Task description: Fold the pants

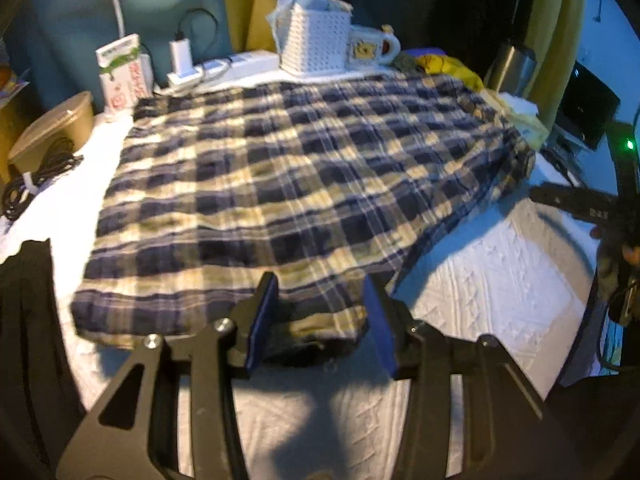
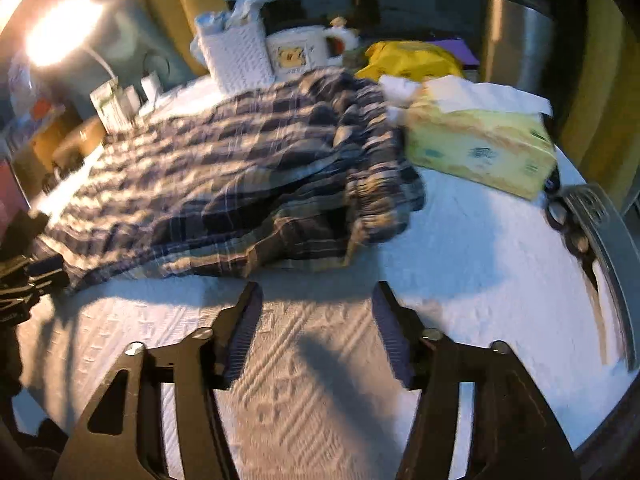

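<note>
Pants [image 1: 280,168] lie spread ahead, near edge between the open left gripper [image 1: 320,320]; right gripper [image 2: 316,328] gapes empty.

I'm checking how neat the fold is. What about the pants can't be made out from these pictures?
- Left wrist view: the plaid pants' near hem, behind the left tool.
- Right wrist view: the waistband end, smeared by motion blur.
- Both views: the layers underneath, covered by the top layer.
- Right wrist view: the pants' left end, behind a dark shape at the frame edge.
</note>
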Motion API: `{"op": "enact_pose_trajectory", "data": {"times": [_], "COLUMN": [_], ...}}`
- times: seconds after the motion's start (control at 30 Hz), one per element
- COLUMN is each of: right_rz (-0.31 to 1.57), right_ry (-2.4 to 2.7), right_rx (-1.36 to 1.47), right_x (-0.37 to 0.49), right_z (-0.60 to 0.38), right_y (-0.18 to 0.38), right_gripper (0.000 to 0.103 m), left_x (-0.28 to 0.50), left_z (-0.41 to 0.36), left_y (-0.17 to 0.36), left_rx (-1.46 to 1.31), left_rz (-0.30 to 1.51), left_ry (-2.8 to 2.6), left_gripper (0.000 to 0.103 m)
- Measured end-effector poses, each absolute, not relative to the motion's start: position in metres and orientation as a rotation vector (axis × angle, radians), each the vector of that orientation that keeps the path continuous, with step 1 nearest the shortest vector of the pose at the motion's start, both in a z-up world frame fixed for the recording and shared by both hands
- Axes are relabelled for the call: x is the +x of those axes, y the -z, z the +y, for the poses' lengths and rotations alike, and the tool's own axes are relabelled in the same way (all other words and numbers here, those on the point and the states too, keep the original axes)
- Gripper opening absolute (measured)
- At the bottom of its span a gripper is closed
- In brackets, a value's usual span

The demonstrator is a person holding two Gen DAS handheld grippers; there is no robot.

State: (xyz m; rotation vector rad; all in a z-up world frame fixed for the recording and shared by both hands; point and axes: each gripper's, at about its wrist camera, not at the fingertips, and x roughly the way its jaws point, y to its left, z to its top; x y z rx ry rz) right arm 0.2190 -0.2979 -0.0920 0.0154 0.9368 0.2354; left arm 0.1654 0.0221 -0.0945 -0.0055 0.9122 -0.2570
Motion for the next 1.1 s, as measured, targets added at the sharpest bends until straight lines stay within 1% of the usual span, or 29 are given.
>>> {"op": "enact_pose_trajectory", "data": {"times": [0.03,0.13,0.33,0.37,0.47,0.5,0.77,0.8,0.83,0.87,0.93,0.97,1.0,1.03,1.1], "right_rz": [0.931,0.943,0.962,0.964,0.959,0.957,0.972,0.969,0.97,0.972,0.97,0.964,0.958,0.946,0.917], "right_ry": [-0.241,-0.254,-0.288,-0.299,-0.307,-0.308,-0.297,-0.311,-0.324,-0.339,-0.348,-0.354,-0.36,-0.368,-0.374], "right_rx": [0.034,0.064,0.183,0.202,0.231,0.242,0.354,0.387,0.411,0.435,0.455,0.465,0.474,0.481,0.475], "right_x": [0.217,0.219,0.237,0.242,0.255,0.261,0.305,0.311,0.314,0.319,0.324,0.326,0.326,0.326,0.324], "right_z": [-0.302,-0.304,-0.3,-0.3,-0.299,-0.299,-0.301,-0.302,-0.303,-0.304,-0.305,-0.307,-0.309,-0.311,-0.313], "right_y": [0.09,0.09,0.097,0.098,0.098,0.098,0.099,0.1,0.101,0.103,0.107,0.108,0.108,0.108,0.105], "right_gripper": [0.076,0.08,0.082,0.082,0.082,0.082,0.081,0.075,0.067,0.061,0.036,0.03,0.02,0.015,0.011], "left_x": [0.165,0.168,0.18,0.182,0.188,0.191,0.212,0.215,0.217,0.218,0.222,0.223,0.225,0.226,0.229], "left_z": [0.026,0.041,0.073,0.078,0.084,0.085,0.088,0.088,0.088,0.087,0.086,0.085,0.084,0.084,0.083], "left_y": [0.091,0.083,0.074,0.073,0.072,0.072,0.073,0.072,0.072,0.072,0.072,0.072,0.072,0.072,0.072], "left_rx": [-0.013,-0.04,-0.09,-0.105,-0.126,-0.128,-0.107,-0.104,-0.102,-0.098,-0.092,-0.09,-0.085,-0.083,-0.078], "left_rz": [0.902,0.877,0.851,0.845,0.846,0.848,0.875,0.877,0.879,0.881,0.886,0.888,0.892,0.893,0.896], "left_ry": [0.243,0.199,0.123,0.12,0.11,0.103,0.055,0.05,0.046,0.043,0.038,0.036,0.034,0.032,0.032], "left_gripper": [0.045,0.045,0.046,0.047,0.057,0.059,0.061,0.061,0.061,0.061,0.061,0.061,0.061,0.061,0.061]}}
